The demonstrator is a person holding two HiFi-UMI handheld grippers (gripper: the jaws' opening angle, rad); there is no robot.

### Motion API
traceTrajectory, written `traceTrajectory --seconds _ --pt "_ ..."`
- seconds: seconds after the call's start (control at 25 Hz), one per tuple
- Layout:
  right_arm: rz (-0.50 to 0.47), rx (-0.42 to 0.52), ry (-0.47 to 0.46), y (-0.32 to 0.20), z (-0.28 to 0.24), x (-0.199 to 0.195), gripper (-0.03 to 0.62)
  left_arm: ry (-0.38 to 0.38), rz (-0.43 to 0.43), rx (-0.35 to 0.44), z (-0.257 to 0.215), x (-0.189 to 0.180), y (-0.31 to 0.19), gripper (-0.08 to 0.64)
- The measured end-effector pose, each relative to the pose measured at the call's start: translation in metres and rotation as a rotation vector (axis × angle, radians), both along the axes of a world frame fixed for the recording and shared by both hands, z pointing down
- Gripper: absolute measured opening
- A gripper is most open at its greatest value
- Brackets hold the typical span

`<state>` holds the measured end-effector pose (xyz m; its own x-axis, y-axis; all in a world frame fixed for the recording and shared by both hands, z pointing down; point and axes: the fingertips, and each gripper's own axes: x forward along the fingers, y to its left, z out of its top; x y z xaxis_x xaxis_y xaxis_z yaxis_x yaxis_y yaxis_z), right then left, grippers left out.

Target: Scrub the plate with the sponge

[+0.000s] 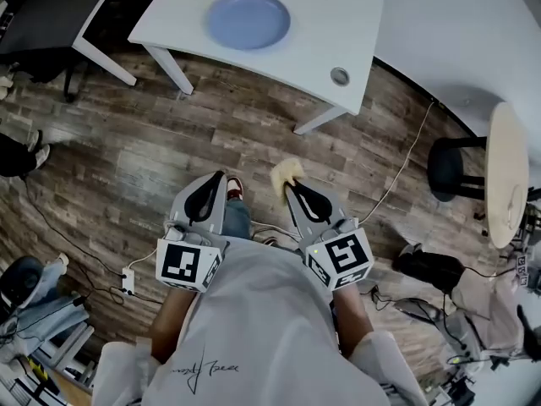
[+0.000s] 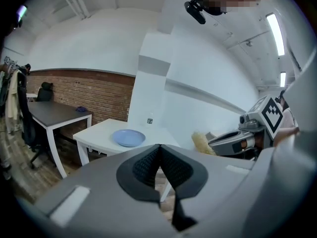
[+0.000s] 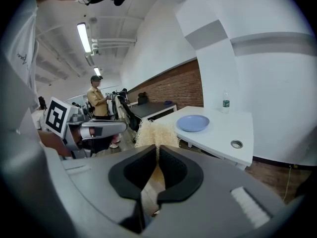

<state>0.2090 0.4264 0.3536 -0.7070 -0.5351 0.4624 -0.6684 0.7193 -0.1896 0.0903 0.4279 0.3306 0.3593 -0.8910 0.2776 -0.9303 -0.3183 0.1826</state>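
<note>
A pale blue plate (image 1: 249, 19) lies on a white table (image 1: 355, 24) well ahead of me; the same plate (image 2: 129, 137) shows in the left gripper view and, as the plate (image 3: 192, 123), in the right gripper view. My right gripper (image 1: 290, 186) is shut on a yellowish fibrous sponge (image 1: 286, 172), whose tuft (image 3: 156, 133) sticks out past the jaws. My left gripper (image 1: 210, 189) is shut with nothing in it, jaws pressed together. Both are held close to my body above the floor, short of the table.
A round cable hole (image 1: 340, 76) sits near the table's right corner, a small bottle (image 3: 226, 103) at its back. A dark desk (image 1: 51, 15) stands at left, a black stool (image 1: 452, 169) and a round wooden top (image 1: 505, 172) at right. Cables cross the wood floor (image 1: 127, 167). A person (image 3: 97, 102) stands behind.
</note>
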Motion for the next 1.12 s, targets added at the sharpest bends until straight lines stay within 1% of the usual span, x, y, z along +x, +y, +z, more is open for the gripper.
traceTrajectory --seconds 0.28,0.4,0.52,0.6,0.72,0.8,0.96,1.12 --pt "0.03 -0.001 0.053 -0.07 -0.003 -0.032 0.025 0.036 0.012 0.012 -0.001 -0.043 -0.065 0.009" --pt "0.039 0.005 0.071 -0.084 -0.003 -0.04 0.025 0.039 0.015 0.053 -0.01 -0.058 -0.081 0.011" --pt "0.041 0.0 0.081 -0.09 -0.002 -0.045 0.025 0.038 0.013 0.049 -0.009 -0.069 -0.092 0.011" --pt "0.052 -0.008 0.086 -0.099 0.001 -0.045 0.025 0.043 0.01 0.044 -0.009 -0.074 -0.1 0.011" --pt "0.089 -0.026 0.082 -0.113 0.005 -0.04 0.025 0.087 -0.007 0.07 -0.014 -0.08 -0.109 0.011" --pt "0.104 -0.034 0.073 -0.121 0.007 -0.036 0.025 0.107 -0.021 0.06 -0.011 -0.083 -0.114 0.011" --pt "0.098 -0.032 0.062 -0.145 0.01 -0.04 0.025 0.114 -0.032 0.021 0.001 -0.086 -0.133 0.011" --pt "0.077 -0.035 0.053 -0.179 0.01 -0.041 0.025 0.103 -0.04 0.011 -0.001 -0.083 -0.164 0.011"
